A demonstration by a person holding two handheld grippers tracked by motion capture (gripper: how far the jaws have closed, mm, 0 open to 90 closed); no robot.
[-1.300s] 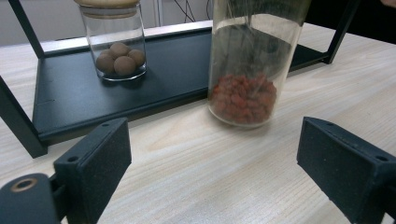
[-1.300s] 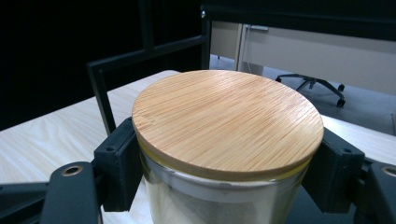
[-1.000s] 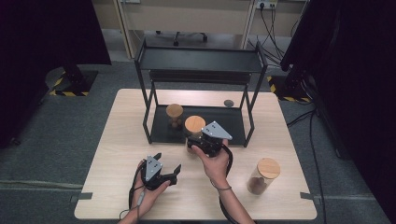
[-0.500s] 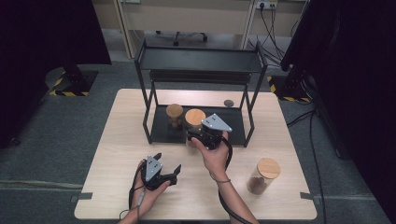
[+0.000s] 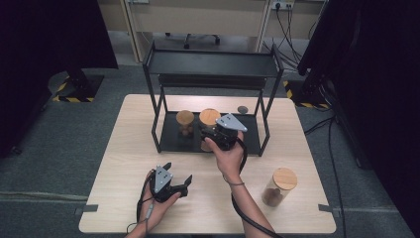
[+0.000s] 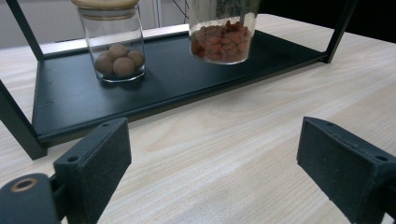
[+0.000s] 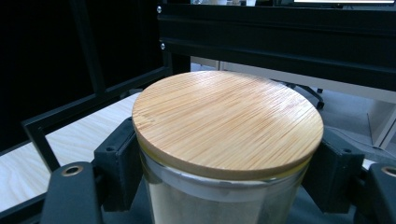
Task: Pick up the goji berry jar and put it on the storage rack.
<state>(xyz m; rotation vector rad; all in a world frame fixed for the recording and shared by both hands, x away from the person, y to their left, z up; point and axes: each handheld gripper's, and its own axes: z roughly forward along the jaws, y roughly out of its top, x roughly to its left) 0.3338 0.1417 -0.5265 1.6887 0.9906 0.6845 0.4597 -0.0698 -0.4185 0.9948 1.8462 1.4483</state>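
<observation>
My left tongs [image 5: 179, 182] and right tongs [image 5: 214, 133] are black, each topped with a grey three-cornered plate and trailing a black cable. My jaws are thick, matte, grainy blocks with small screw holes near the corners; a brass-ringed hole sits beside them. My forearms are bare, a thin band on my right wrist

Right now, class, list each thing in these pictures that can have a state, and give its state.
Left gripper: open, holding nothing, low over the table.
Right gripper: shut on the red-filled jar.
Red-filled jar: lidded, upright, at the rack's bottom shelf.
Jar of brown balls: lidded, standing on that shelf.
Third jar: lidded, upright on the table.
</observation>
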